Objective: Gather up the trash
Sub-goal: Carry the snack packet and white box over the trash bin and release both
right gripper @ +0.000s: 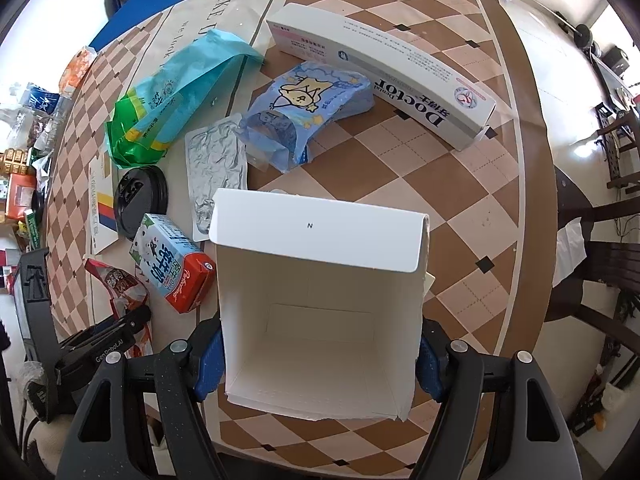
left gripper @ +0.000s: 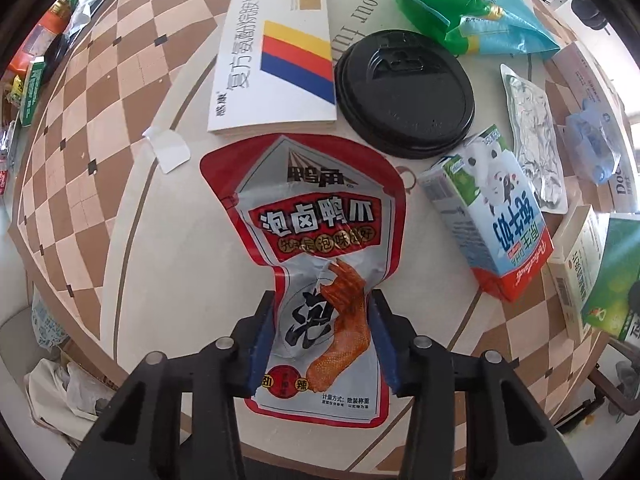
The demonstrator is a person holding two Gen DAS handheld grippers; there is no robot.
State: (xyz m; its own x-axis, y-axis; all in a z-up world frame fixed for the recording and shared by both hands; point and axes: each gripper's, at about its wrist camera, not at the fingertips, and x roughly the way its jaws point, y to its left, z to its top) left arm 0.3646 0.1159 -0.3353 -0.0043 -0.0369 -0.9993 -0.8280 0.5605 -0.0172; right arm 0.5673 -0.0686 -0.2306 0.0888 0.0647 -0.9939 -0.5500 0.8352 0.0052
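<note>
Pinching red snack pouch (left gripper: 316,264) between left claw (left gripper: 322,344) pads, right claw (right gripper: 320,356) clamping open white box (right gripper: 320,300).

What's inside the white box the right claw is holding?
Nothing visible: the open white box shows only bare white walls and its folded end panel. The corner nearest the camera, beneath its torn edge, is out of sight.

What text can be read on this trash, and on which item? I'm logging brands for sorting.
"泡卤鸭爪": snack pouch, in the left gripper.
"复方氨酚烷胺片": medicine box.
"Doctor": long white box.
"N": flap of the open white box, in the right gripper.
"TAKE U": tablecloth, cut off.
"GenRobot.AI": left gripper's body.
Milk carton print: upside down, unclear.
</note>
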